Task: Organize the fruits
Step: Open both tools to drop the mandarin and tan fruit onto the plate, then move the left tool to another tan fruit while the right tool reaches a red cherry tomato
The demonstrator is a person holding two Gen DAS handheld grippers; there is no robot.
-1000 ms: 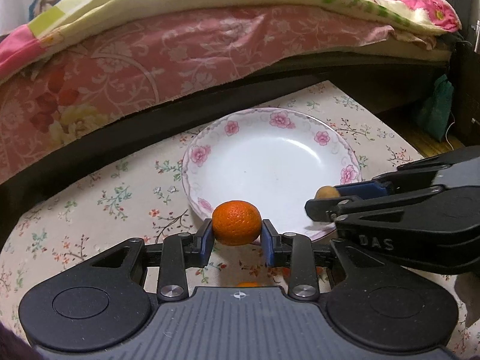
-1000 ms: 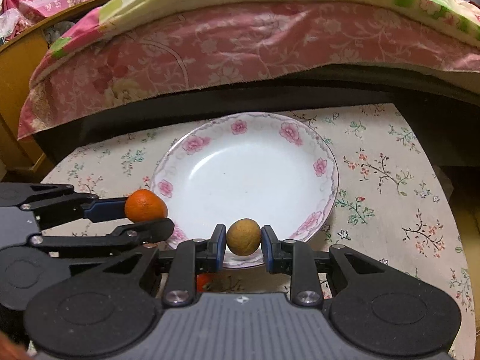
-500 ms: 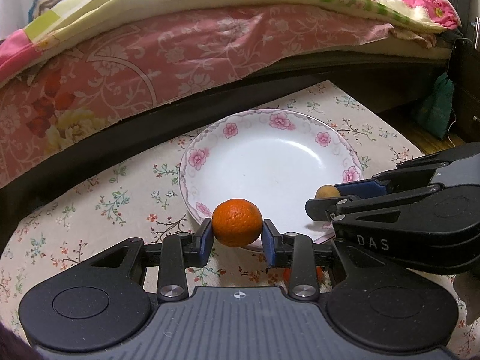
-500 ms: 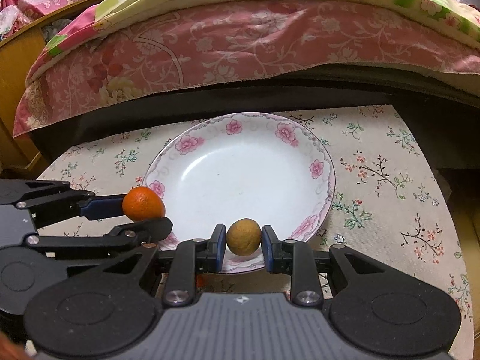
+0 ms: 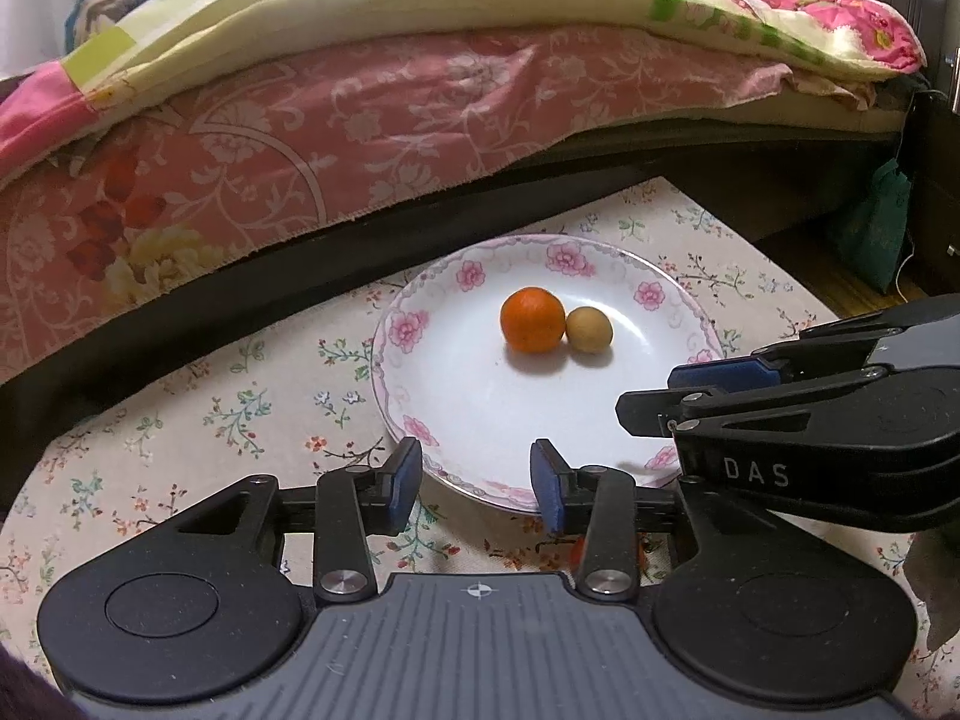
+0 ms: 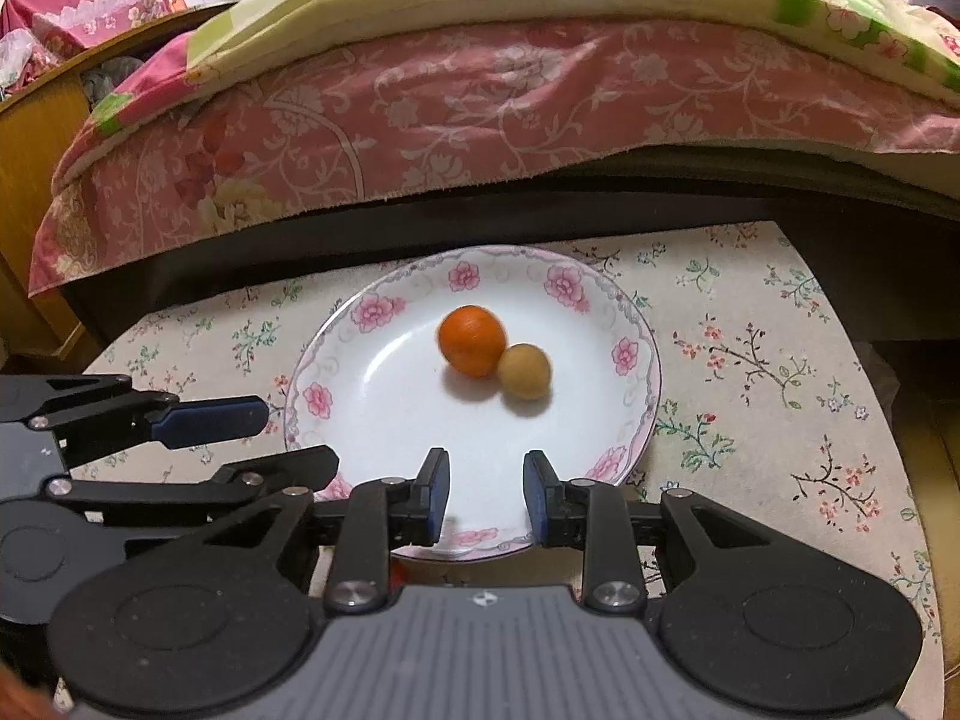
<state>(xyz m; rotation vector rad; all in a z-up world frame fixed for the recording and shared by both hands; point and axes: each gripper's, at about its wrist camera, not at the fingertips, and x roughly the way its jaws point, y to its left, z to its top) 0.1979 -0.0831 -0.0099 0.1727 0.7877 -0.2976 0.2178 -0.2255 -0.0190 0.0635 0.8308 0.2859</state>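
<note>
An orange tangerine and a small tan round fruit lie touching each other in the well of the floral-rimmed plate, toward its far side. The left hand-held gripper hangs over the plate's near rim with its jaws apart and nothing between them; the right hand-held gripper sits beside it, also spread wide and empty.

With both fruits in the plate, the step in hand looks like a clean retreat. I would draw each gripper straight back and slightly up, so the blue pads clear the plate's rim without nudging it; round fruit in a shallow dish will likely roll at a bump.

The plate stands on a table with a flowered cloth. Beyond the plate is a bed with a pink patterned cover, its dark frame close to the plate's far edge. A sliver of something orange-red shows below the plate's near rim, mostly hidden by the gripper; I cannot tell what it is. The two grippers crowd each other at the plate's near side.
</note>
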